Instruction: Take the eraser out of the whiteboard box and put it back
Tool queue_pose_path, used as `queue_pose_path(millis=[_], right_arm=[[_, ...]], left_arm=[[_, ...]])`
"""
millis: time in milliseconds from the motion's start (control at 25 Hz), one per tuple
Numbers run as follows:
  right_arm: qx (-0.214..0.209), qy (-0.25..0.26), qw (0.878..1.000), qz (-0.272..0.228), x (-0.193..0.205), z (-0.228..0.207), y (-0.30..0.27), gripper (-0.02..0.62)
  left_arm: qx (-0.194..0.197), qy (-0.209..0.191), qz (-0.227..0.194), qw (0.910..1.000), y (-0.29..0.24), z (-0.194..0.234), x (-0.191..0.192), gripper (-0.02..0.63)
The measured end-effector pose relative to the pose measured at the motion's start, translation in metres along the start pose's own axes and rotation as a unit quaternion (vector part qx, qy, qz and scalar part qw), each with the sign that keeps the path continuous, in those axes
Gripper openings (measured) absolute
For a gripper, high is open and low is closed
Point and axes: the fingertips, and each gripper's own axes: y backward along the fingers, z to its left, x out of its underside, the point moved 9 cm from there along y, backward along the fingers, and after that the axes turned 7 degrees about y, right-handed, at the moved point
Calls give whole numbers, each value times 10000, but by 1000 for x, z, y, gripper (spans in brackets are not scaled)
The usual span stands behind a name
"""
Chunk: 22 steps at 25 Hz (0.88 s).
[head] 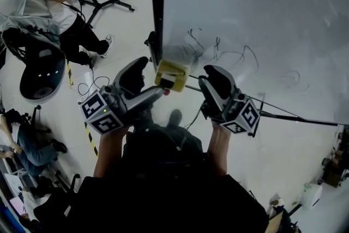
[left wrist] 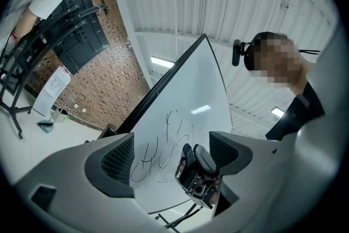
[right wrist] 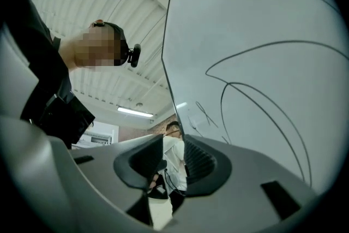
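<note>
Yellow whiteboard box (head: 172, 75) at board (head: 262, 19) lwr-left edge.

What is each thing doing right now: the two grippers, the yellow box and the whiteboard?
Left gripper: jaws wide open, holding nothing.
Right gripper: jaws a little apart, holding nothing.
Yellow box: on the whiteboard by its dark edge, in neither gripper.
Whiteboard: standing up, with black scribbles on it.

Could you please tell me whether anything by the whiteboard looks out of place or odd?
Nothing looks spilled or damaged. The whiteboard carries loose black scribbles that have not been wiped, and the yellow box at its corner, beside the dark frame, looks slightly askew to the board's edge.
</note>
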Motion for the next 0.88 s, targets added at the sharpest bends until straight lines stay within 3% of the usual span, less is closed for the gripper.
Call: queue_pose_path(millis=[400, 880], right_arm=[[-306, -255, 9977, -556, -16, -11, 23, 141], [-692, -683, 9877, -1225, -24, -16, 39, 137]], left_arm=[[-330, -226, 79, 9992, -14, -25, 18, 428], [-1078, -446, -18, 9932, 5, -60, 39, 428]])
